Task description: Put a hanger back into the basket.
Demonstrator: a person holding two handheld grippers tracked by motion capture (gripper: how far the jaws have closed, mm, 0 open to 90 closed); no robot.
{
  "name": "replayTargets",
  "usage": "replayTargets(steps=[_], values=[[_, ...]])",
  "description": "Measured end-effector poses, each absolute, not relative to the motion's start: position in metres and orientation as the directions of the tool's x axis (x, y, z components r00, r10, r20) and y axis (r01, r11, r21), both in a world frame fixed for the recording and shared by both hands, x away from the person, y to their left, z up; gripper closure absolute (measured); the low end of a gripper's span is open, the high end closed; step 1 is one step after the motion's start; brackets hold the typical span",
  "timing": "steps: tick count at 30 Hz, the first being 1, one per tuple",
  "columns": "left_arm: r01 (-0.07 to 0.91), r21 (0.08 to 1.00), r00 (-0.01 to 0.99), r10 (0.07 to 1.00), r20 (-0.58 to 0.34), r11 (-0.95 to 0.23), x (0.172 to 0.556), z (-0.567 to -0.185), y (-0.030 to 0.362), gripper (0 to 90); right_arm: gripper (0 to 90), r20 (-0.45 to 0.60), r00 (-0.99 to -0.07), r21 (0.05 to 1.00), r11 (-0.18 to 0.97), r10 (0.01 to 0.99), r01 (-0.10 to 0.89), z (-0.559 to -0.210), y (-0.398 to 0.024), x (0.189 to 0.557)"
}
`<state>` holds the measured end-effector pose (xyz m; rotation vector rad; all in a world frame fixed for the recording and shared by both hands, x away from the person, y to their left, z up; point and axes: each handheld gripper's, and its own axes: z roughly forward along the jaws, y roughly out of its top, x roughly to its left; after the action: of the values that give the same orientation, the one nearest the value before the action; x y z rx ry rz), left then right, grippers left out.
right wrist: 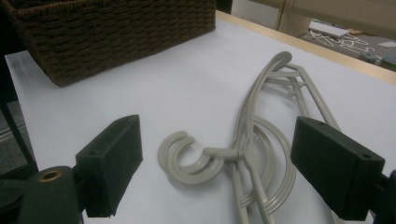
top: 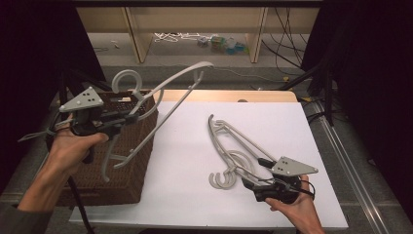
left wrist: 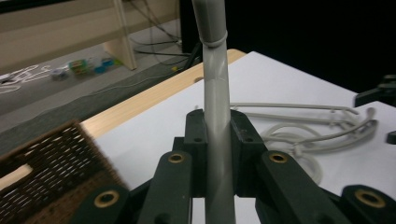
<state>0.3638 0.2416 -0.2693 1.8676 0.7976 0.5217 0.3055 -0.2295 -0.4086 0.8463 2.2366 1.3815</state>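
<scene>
While our left gripper (top: 130, 116) pinches one grey hanger (top: 165, 92) by its arm above the basket (top: 122, 180), our right gripper (top: 249, 179) stands spread over the hangers (top: 234, 146) lying stacked on the white table (top: 185, 161). They look light, stiff and slick; we judge the shoulder bars the best hold. Open table lies between basket and stack.
</scene>
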Motion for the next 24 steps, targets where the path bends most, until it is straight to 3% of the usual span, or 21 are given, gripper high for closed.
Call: replayTargets(steps=[24], values=[[0.288,0.913,0.604,0.794,0.062,-0.291,0.386,-0.292,0.315,79.5,17.7,0.008,-0.735,0.894,0.325,0.678,0.309,-0.409,-0.237,0.303]])
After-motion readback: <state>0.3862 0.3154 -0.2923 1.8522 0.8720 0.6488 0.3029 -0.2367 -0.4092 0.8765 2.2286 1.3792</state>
